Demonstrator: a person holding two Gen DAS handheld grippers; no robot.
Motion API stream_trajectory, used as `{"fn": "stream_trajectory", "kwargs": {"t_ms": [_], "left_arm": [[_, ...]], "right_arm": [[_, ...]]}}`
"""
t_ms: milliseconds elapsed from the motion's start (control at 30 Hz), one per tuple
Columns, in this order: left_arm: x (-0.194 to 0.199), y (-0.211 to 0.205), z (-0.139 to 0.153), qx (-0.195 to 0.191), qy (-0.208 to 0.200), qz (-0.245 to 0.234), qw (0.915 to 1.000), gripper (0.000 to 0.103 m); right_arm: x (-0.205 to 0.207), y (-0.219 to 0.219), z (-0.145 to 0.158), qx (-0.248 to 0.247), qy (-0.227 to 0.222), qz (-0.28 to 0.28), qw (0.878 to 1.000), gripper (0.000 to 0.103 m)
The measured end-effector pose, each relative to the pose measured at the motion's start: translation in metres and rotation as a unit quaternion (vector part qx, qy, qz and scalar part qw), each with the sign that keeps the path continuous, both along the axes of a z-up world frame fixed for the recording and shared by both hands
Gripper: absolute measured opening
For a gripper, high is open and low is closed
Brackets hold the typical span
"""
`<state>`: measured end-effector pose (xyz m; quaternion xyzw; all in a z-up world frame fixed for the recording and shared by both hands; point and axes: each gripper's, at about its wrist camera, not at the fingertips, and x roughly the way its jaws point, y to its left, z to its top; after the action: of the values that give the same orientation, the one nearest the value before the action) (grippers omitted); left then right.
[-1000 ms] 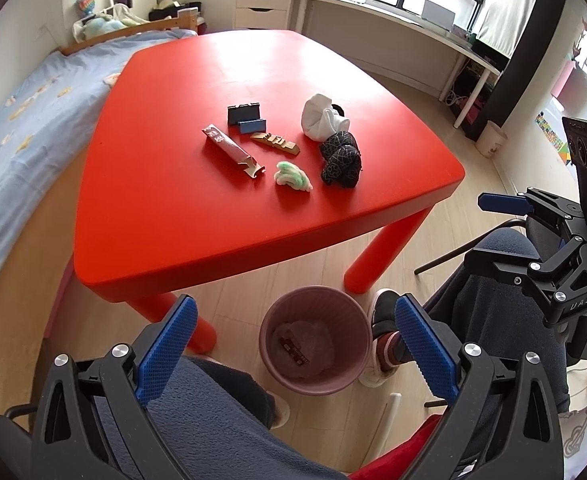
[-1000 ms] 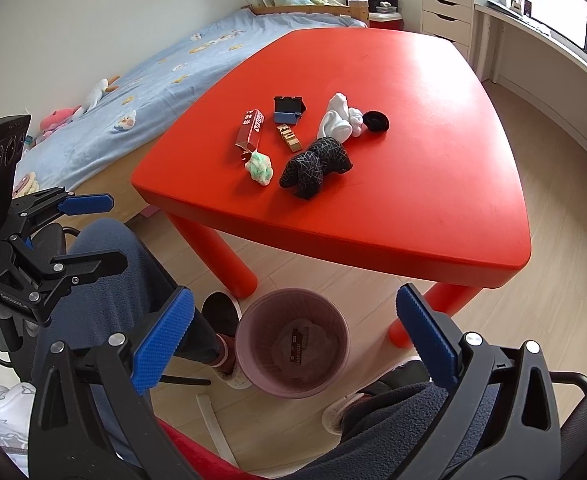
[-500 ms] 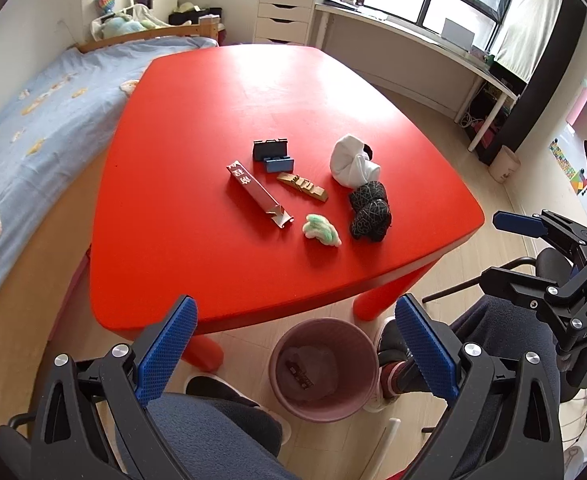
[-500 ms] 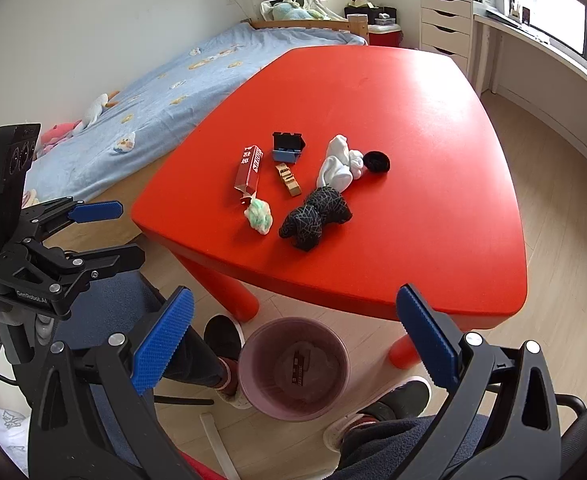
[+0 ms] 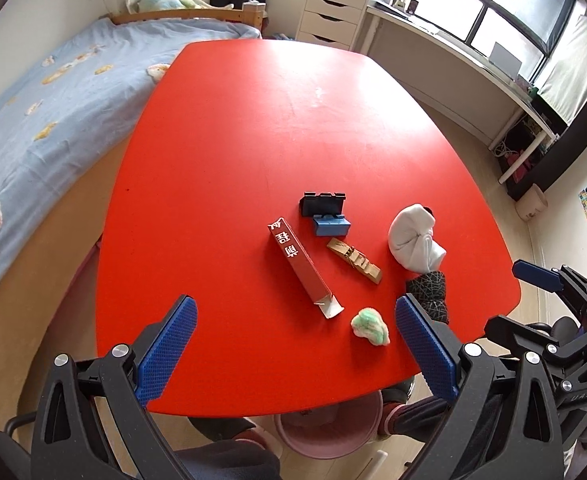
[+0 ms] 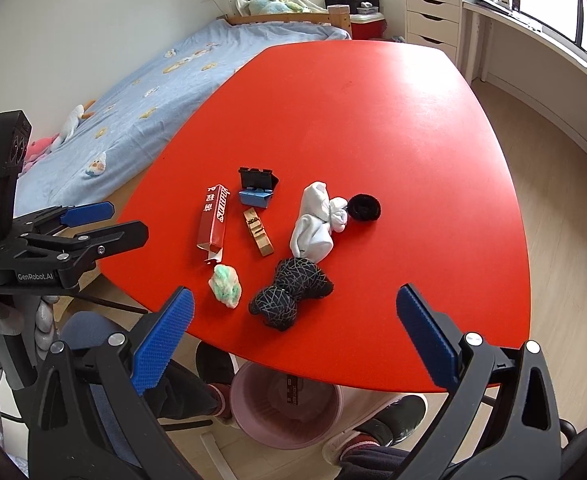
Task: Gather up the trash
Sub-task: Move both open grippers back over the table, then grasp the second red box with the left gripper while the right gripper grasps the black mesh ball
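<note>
**Blue pads wide, trash waiting at the near edge**

Blue-padded and spread wide, the left gripper (image 5: pixel 295 354) hangs above the near edge of the red table (image 5: pixel 253 120) with nothing between its fingers. The right gripper (image 6: pixel 293 338) is equally spread and empty, poised over the same edge, further along it.

Closest to both tools lies a crumpled green-and-white wad (image 5: pixel 370 326), just inside the near edge. Just beyond it is the open end of a flattened red carton (image 5: pixel 301 266), which runs away towards the table's middle. Beside the carton sit a small tan wrapper (image 5: pixel 353 261) and a blue and black box (image 5: pixel 325 214). A rolled white sock (image 5: pixel 413 242), a dark patterned sock bundle (image 6: pixel 291 294) and a black ring (image 6: pixel 364 207) lie toward the right edge; these look like laundry rather than rubbish.

Under the near edge stands a pink bin (image 6: pixel 285 412) that already has some scraps in it.

The wad seems the natural first pick. It looks soft, so the fingers should come straight down either side of it and close fully. The carry is short: back over the edge, then release directly above the bin.
</note>
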<state>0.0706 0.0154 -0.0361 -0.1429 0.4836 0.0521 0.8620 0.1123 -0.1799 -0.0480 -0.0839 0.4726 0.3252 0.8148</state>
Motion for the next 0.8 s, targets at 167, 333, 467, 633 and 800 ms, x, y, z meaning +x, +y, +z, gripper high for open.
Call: {"fn": "stream_trajectory", "kwargs": {"t_ms": [167, 333, 467, 633, 800], "left_arm": [[0.025, 0.007, -0.022, -0.007, 0.035, 0.026, 0.999, 0.095], [0.041, 0.011, -0.043, -0.021, 0.067, 0.051, 0.9962, 0.095], [0.049, 0.012, -0.052, -0.028, 0.08, 0.061, 0.9945, 0.095], [0.048, 0.009, -0.058, -0.02, 0.081, 0.072, 0.9939, 0.094], [0.051, 0.004, -0.055, -0.002, 0.077, 0.063, 0.9951, 0.069]], "right_arm": [[0.013, 0.012, -0.02, -0.012, 0.025, -0.014, 1.0, 0.099], [0.023, 0.014, -0.038, -0.015, 0.053, -0.034, 0.998, 0.099], [0.025, 0.016, -0.045, -0.013, 0.062, -0.036, 0.997, 0.098], [0.027, 0.018, -0.052, -0.015, 0.073, -0.035, 0.997, 0.081], [0.027, 0.019, -0.056, -0.001, 0.086, -0.023, 0.996, 0.06]]}}
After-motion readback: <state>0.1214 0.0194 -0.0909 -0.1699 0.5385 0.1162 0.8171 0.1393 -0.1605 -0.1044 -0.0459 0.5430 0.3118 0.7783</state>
